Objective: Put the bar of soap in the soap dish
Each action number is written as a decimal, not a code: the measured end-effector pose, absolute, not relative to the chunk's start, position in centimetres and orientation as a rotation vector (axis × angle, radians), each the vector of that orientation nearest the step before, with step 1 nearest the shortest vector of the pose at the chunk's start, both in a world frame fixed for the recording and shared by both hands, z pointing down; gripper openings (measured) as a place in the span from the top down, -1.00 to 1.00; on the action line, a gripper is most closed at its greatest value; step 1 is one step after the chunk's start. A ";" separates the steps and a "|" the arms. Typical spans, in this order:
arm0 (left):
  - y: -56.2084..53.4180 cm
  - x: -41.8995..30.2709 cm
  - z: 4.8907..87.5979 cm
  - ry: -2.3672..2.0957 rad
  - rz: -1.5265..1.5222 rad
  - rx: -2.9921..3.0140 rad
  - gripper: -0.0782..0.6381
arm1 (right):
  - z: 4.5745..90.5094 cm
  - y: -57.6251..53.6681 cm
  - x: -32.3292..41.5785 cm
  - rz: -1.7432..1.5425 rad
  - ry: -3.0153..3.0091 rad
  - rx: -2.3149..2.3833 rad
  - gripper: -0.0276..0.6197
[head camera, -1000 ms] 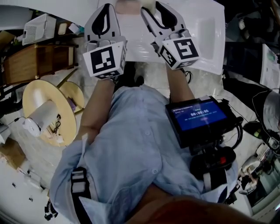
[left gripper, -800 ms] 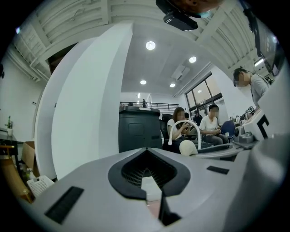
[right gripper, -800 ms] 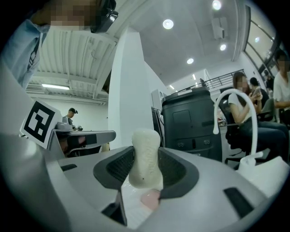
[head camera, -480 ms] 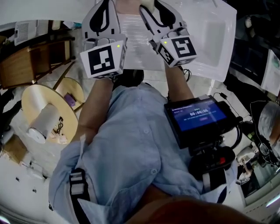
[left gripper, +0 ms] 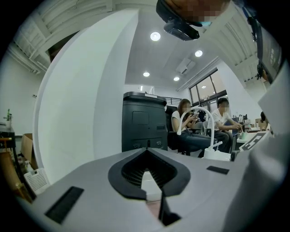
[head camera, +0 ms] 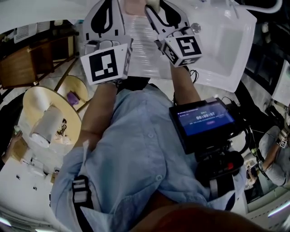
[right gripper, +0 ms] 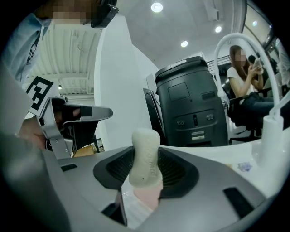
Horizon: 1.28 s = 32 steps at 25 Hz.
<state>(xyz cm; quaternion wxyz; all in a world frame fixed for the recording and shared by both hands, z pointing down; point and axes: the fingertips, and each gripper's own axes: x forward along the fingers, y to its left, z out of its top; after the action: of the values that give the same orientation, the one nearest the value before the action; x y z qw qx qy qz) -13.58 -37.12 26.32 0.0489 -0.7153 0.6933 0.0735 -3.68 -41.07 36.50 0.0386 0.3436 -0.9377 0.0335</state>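
The right gripper (right gripper: 146, 176) stays clamped on the pale bar of soap (right gripper: 145, 152), upright between its jaws, as both tools edge up the frame over the ribbed drainboard (head camera: 142, 52) and the white sink (head camera: 217, 50) swings further into the upper right, a carry still under way, it seems. The left gripper (left gripper: 149, 181), jaws drawn nearly together with only a pale sliver between, rides just beside it, crowding the approach. No soap dish shows for certain, though a pinkish shape (head camera: 135, 6) at the top edge may be it; a white faucet (right gripper: 272, 133) arches at right.
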 end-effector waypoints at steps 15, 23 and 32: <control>-36.5 -13.6 25.0 2.103 0.255 -2.155 0.76 | 36.7 -40.8 -3.8 0.106 -2.889 1.040 0.36; -36.1 -13.6 24.3 2.094 0.281 -2.154 0.76 | 37.1 -40.7 -3.8 0.094 -2.876 1.035 0.36; -36.1 -13.5 22.9 2.056 0.308 -2.168 0.76 | 37.5 -41.1 -3.6 0.066 -2.836 1.047 0.36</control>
<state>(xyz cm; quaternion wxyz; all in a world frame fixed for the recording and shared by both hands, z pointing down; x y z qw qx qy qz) -13.46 -36.08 22.92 0.0690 -0.7201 0.6828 0.1023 -3.59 -41.11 37.48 0.0587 0.3457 -0.9362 0.0218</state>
